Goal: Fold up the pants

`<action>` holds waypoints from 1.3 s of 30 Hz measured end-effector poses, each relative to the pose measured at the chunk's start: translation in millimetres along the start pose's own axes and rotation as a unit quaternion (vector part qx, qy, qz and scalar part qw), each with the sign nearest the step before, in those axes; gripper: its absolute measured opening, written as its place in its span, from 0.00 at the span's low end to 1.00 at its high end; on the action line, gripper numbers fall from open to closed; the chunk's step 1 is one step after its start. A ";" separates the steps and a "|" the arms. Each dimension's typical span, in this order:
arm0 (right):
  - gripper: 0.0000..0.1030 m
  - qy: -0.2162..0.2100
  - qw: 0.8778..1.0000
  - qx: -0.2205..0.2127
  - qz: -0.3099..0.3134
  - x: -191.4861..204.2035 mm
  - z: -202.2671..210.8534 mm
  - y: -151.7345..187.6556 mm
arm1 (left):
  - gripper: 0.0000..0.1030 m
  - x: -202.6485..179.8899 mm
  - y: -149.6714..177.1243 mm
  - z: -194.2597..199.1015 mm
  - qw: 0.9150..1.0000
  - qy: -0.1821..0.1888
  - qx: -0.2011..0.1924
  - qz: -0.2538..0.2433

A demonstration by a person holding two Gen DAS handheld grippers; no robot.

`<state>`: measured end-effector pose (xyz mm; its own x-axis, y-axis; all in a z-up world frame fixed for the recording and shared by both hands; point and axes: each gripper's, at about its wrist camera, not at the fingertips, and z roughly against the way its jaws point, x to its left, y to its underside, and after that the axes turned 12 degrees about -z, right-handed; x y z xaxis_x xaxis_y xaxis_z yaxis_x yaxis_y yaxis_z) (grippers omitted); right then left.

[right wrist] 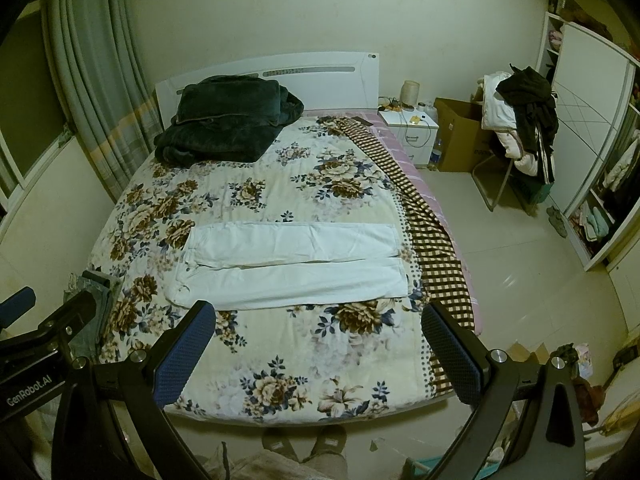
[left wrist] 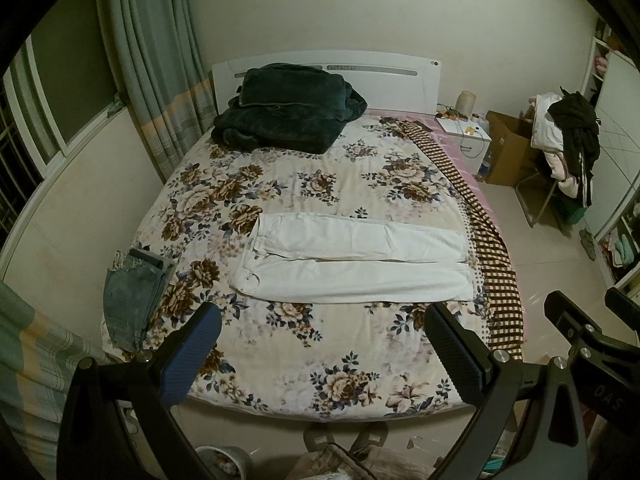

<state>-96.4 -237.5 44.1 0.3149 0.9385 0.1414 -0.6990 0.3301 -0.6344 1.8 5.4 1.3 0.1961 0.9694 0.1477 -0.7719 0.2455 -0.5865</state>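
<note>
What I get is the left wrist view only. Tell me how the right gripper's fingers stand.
Observer: The right gripper is wide open with nothing between its fingers. It hangs over the near part of the bed, and the white pants lie flat just beyond it.
Operator: Now report the floor off the bed's near right corner. The right gripper blocks it in my view.
Observer: Brown scraps that look like cardboard lie on the tiles there, with a small dark and pink bundle beside them.
</note>
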 end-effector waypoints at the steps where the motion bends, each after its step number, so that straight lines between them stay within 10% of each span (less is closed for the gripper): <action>1: 1.00 0.000 1.000 0.000 0.000 -1.3 -0.7 -0.1 | 1.00 -0.2 0.1 0.0 1.000 0.000 0.000 0.000; 25: 1.00 0.015 0.999 0.010 -0.030 4.6 -16.6 6.4 | 1.00 -0.5 -9.0 -36.8 1.000 -0.007 0.015 0.005; 39: 1.00 0.077 0.989 0.079 -0.095 -14.1 -256.2 -52.1 | 1.00 43.9 -70.6 -242.5 0.990 -0.049 0.098 0.093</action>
<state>100.1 -293.8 -119.6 0.5357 0.8355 0.1223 -0.7057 0.5225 -0.4785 211.5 30.4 -143.9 -0.0133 0.9910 0.1331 -0.8935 0.0480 -0.4465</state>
